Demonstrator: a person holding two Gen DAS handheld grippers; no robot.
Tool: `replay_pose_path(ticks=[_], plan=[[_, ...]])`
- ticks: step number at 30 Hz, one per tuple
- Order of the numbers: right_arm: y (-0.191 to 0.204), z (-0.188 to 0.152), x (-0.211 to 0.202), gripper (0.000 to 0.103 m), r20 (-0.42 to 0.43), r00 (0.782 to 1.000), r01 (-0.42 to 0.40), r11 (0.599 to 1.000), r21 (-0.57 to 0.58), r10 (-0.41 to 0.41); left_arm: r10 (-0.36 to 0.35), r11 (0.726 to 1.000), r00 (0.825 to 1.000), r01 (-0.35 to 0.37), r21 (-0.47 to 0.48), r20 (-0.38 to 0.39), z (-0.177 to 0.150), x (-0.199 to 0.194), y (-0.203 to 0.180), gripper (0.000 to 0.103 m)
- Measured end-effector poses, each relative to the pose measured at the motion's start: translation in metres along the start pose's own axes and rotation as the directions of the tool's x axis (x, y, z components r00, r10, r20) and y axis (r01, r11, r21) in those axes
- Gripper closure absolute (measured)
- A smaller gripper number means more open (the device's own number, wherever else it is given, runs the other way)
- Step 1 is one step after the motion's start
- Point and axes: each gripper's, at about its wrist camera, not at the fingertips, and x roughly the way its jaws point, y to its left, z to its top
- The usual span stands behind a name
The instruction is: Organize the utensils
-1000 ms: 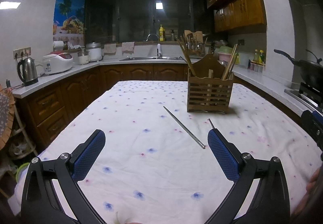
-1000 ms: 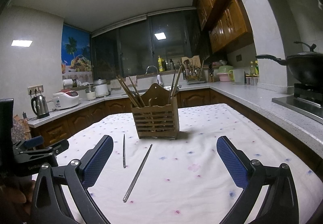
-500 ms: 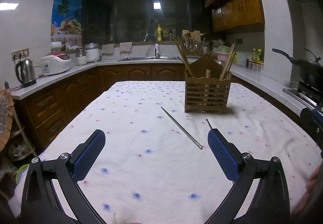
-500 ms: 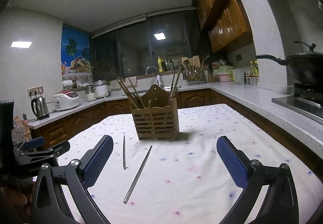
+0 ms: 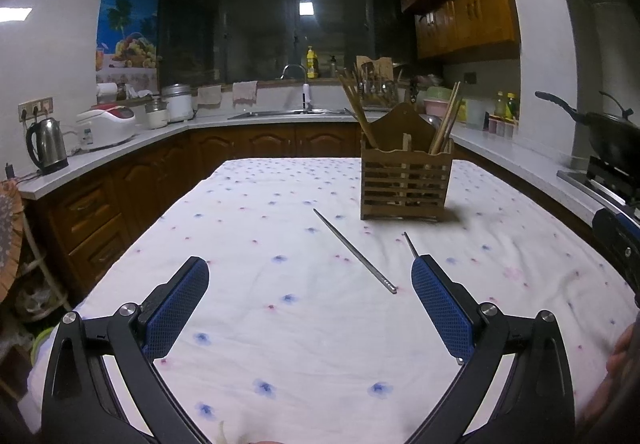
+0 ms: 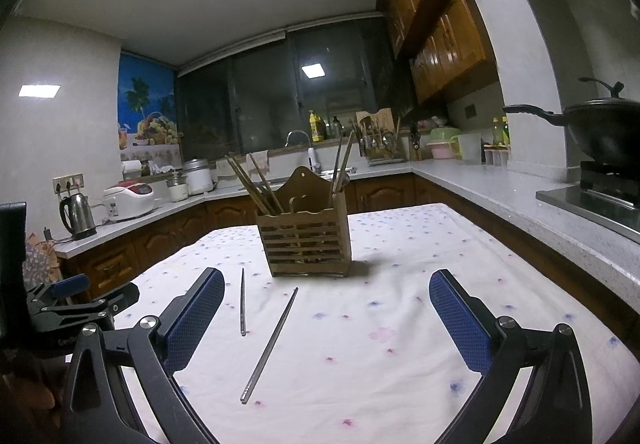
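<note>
Two metal chopsticks lie on the flowered tablecloth in front of a slatted wooden utensil holder (image 5: 406, 183) that has wooden chopsticks standing in it. In the left wrist view one chopstick (image 5: 354, 250) lies diagonally and the other (image 5: 410, 244) is partly hidden behind my right finger. In the right wrist view the holder (image 6: 306, 242) stands ahead, with one chopstick (image 6: 242, 302) to the left and another (image 6: 270, 344) nearer. My left gripper (image 5: 310, 284) is open and empty above the cloth. My right gripper (image 6: 326, 298) is open and empty too.
The table (image 5: 260, 344) stands inside a U-shaped kitchen counter. A kettle (image 5: 46, 145) and rice cooker (image 5: 106, 125) are on the left counter, a wok (image 5: 608, 133) on the stove at right, a sink (image 5: 294, 111) at the back. The left gripper shows in the right wrist view (image 6: 76, 308).
The left gripper's view has shifted slightly, so the holder and chopsticks sit a little further left and lower. The right gripper's view has barely changed. Both grippers stay open.
</note>
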Motion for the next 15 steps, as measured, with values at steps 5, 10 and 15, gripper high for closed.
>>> replay_pose_path(ticks=[5,10,15], plan=[[-0.0004,0.0,0.0003,0.0,-0.002,1.0,0.0,1.0,0.0,0.0,-0.009,1.0,1.0,0.009,0.0,-0.004,-0.0002,0.001,0.0006,0.0],[-0.0001,-0.0002,0.0049,0.0,-0.013,1.0,0.004,1.0,0.005,-0.004,-0.014,1.0,1.0,0.014,-0.001,-0.01,0.0011,0.0025,0.0019,0.0],[-0.0046,-0.0002,0.0071,0.0,-0.022,1.0,0.005,1.0,0.01,-0.005,-0.019,1.0,1.0,0.019,-0.005,-0.022,0.0015,0.0043,0.0021,0.0]])
